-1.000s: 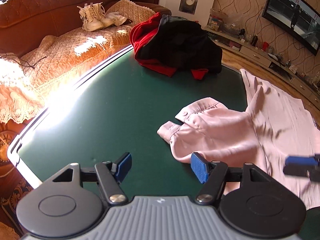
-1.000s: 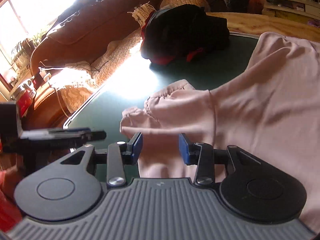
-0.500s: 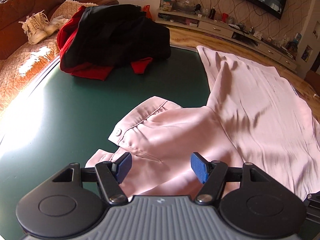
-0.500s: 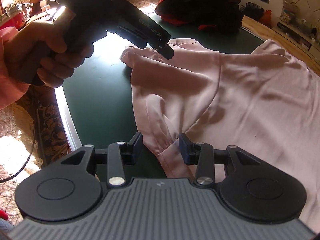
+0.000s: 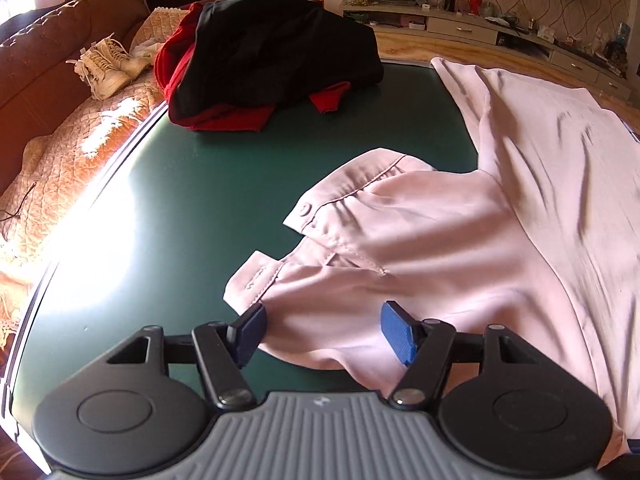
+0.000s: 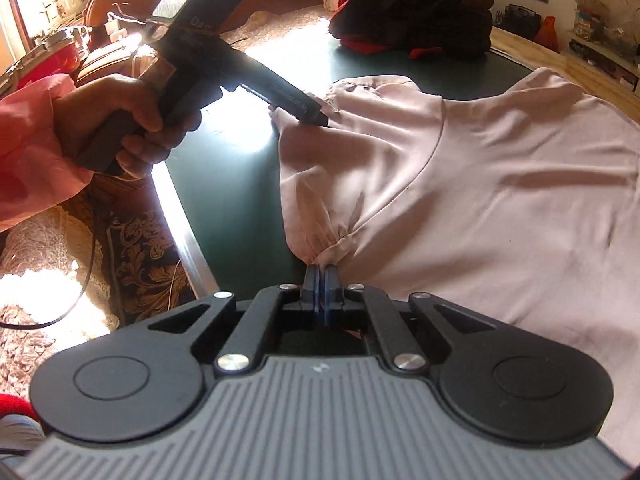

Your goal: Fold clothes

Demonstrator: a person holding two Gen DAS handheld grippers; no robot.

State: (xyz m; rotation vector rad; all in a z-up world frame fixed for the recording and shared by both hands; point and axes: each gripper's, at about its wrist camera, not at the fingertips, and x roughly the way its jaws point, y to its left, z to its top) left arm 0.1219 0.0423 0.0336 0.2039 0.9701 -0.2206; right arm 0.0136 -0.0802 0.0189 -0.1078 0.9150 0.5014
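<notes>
A pale pink shirt (image 5: 460,240) lies spread on the dark green table (image 5: 192,208), one sleeve folded over toward the left. Its buttoned cuff (image 5: 276,272) sits just ahead of my left gripper (image 5: 323,334), which is open, with sleeve fabric lying between its blue pads (image 5: 396,338) untouched. My right gripper (image 6: 322,280) is shut on a bunched fold of the pink shirt (image 6: 500,184) at its near edge, with puckers spreading from the pinch. In the right wrist view a hand (image 6: 116,128) holds the left gripper (image 6: 316,118) over the cuff.
A heap of black and red clothes (image 5: 272,52) sits at the table's far end. The table's metal rim (image 6: 180,216) runs close on the left, with patterned carpet below. A brown sofa (image 5: 60,80) with white shoes (image 5: 108,68) stands beyond. A low cabinet (image 5: 500,32) lines the back wall.
My right gripper's jaws have closed on the shirt's near edge, which was lying loose between them. Both grippers have dropped closer to the shirt, the left one toward the cuff.
</notes>
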